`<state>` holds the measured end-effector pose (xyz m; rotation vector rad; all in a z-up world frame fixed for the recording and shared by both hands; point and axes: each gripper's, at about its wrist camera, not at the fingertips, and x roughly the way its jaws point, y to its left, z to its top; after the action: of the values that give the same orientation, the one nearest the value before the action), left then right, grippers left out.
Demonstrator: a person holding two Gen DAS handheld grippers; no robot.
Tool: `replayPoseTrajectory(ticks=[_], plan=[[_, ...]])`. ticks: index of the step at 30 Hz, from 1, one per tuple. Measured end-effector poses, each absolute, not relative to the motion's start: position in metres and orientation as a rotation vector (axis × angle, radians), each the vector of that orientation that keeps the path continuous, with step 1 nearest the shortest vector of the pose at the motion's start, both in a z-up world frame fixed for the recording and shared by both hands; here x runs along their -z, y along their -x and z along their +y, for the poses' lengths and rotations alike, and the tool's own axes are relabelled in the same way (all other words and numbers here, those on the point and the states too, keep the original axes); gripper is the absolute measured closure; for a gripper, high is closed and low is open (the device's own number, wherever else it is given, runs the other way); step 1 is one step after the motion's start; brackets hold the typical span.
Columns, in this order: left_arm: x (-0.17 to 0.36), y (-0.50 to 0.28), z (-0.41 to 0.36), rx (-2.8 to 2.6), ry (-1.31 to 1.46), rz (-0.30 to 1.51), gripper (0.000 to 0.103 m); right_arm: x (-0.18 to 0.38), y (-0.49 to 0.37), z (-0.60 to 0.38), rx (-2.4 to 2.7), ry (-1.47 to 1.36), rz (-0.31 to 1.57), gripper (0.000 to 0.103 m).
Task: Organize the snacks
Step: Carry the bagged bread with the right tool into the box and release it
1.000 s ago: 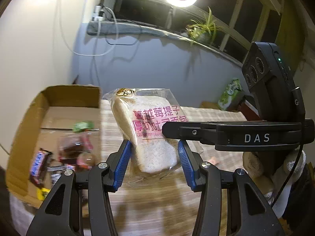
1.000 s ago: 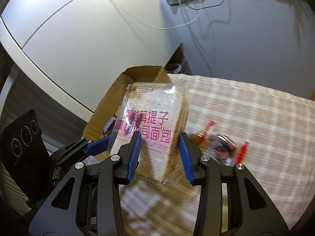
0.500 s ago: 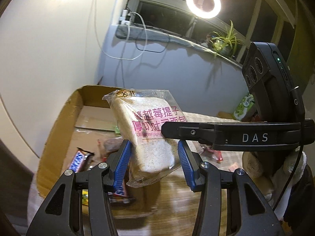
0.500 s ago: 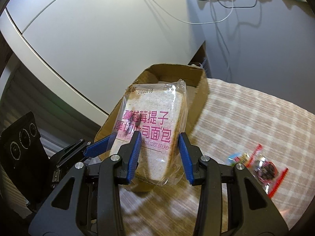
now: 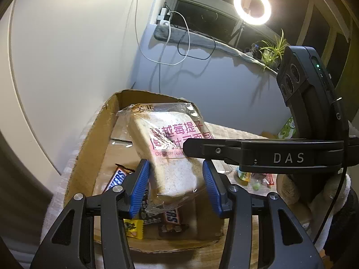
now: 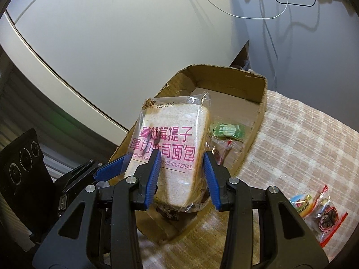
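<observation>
Both the left gripper [image 5: 176, 185] and right gripper [image 6: 181, 177] pinch the bread [image 6: 172, 154], upright, just above the box [image 6: 255, 103].

A lit ring light [image 5: 252, 6] stands on a stand by the dark window [image 5: 208, 20], with a spidery plant [image 5: 272, 50] further along the grey sill [image 5: 202, 41]. White and black cables [image 5: 179, 44] hang from a charger [image 5: 162, 15] down the wall. A checked tablecloth [image 6: 298, 134] covers the table.
</observation>
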<state>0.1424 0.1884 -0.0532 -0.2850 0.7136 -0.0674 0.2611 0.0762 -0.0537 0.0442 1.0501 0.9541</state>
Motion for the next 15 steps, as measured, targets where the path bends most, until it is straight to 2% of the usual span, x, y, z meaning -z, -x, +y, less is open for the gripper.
replayPoseTrajectory(ticks=[15], plan=[[0.048,-0.133,0.197,0.029,0.275,0.693,0.06,0.052,-0.262,0.087,-0.925,-0.012,1.026,0.062]])
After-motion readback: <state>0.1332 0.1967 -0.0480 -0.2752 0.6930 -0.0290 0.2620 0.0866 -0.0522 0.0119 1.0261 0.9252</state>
